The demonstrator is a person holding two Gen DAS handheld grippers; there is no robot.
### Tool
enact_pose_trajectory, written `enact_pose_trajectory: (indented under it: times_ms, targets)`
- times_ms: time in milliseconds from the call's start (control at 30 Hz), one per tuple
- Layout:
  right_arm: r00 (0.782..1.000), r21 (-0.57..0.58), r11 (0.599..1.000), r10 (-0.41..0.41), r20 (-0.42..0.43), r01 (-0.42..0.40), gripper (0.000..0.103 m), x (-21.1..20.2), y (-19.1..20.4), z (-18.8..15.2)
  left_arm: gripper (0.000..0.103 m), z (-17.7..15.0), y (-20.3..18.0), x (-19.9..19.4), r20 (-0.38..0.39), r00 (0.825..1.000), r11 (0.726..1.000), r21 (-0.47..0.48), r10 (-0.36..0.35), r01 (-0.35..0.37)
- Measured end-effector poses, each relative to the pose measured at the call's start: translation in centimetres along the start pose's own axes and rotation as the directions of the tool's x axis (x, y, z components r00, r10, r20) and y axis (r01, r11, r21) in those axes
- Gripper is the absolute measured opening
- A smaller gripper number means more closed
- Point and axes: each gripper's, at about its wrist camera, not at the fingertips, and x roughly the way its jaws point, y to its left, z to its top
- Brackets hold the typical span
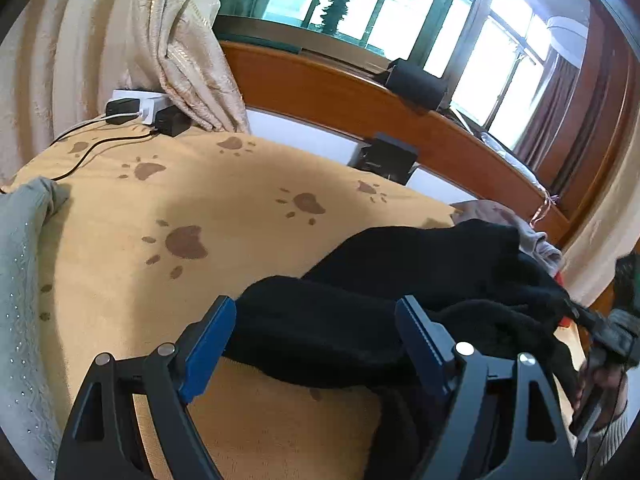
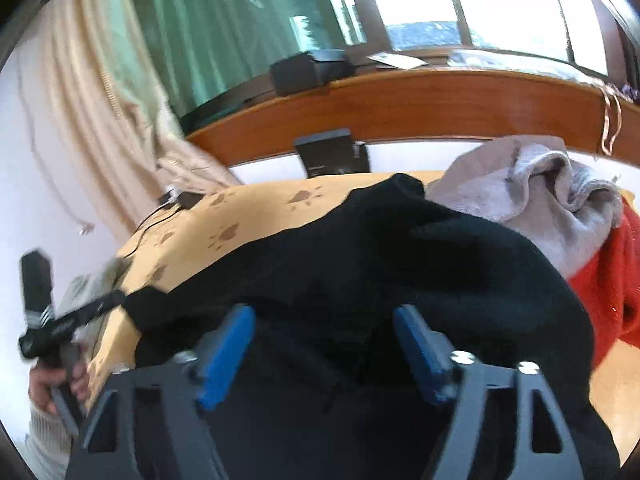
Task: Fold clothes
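Black garment (image 1: 400,280) | betw. left hand-held gripper (image 1: 316,322) fingers | ungripped

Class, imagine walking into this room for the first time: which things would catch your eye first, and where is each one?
First comes the black garment, sprawled over the near part of the tan blanket with brown paw prints, just ahead of both open grippers. Next, the bright red garment at the right edge, with a crumpled grey garment heaped behind it. Beyond the bed, the bright window glows above an orange-brown wooden ledge.
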Motion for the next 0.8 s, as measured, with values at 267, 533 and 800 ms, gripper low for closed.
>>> enact_pose_trajectory:
  times_ms: [267, 533, 800]
  targets:
    - [0.987, -0.139, 0.981, -0.144, -0.072, 0.133, 0.062, 2.9, 0.9, -1.5, 0.085, 0.1, -0.1, 0.4, -0.020, 1.000, 1.000, -0.008, -0.010, 0.010]
    - [0.969, -0.314, 0.923, -0.245, -0.040, 0.221, 0.013, 3.0, 2.3, -3.1, 0.086, -0.2, 0.0, 0.9, -0.035, 0.999, 1.000, -0.015, -0.004, 0.004]
    - [0.963, -0.242, 0.937, -0.222, 0.151, 0.254, 0.004, -4.4, 2.4, -1.7, 0.086, 0.1, 0.8, 0.6, -0.018, 1.000, 0.999, -0.053, 0.004, -0.005]
